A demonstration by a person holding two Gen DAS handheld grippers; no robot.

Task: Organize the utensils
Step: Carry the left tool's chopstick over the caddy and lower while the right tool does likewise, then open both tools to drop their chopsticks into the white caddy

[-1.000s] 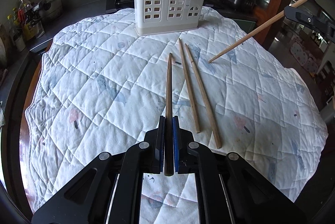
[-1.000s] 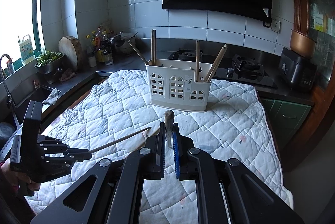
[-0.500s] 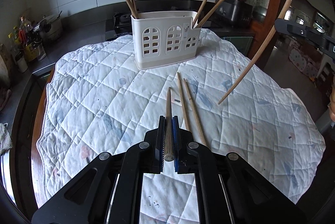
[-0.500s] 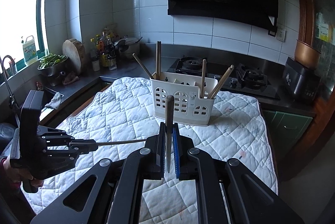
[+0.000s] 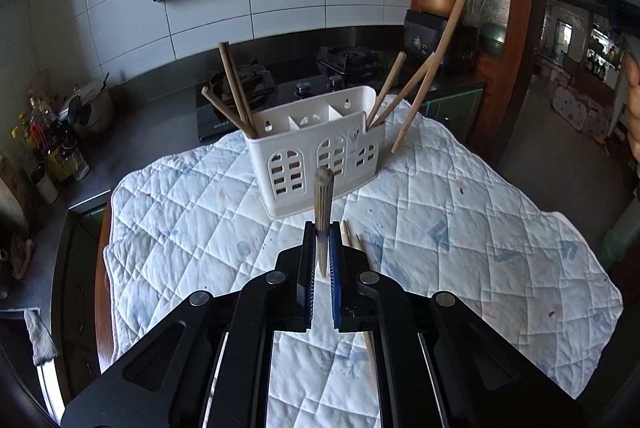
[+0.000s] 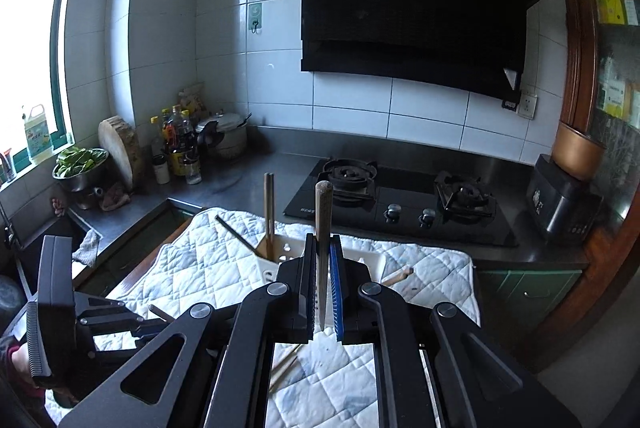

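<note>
The left gripper (image 5: 321, 248) clamps a dark wooden chopstick (image 5: 323, 203); the right gripper (image 6: 321, 268) pinches a long tan chopstick (image 6: 322, 224). Beyond stands the white plastic three-compartment holder (image 5: 320, 155) on the quilted white cloth (image 5: 460, 236), with two loose chopsticks (image 5: 352, 240) nearer.

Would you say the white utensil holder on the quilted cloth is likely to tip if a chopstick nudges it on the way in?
Possibly. The white utensil holder looks like thin, perforated plastic, so probably light. Its chopsticks lean outward, adding some leverage. The soft quilted cloth under it may let it rock, though its long base should resist.
</note>
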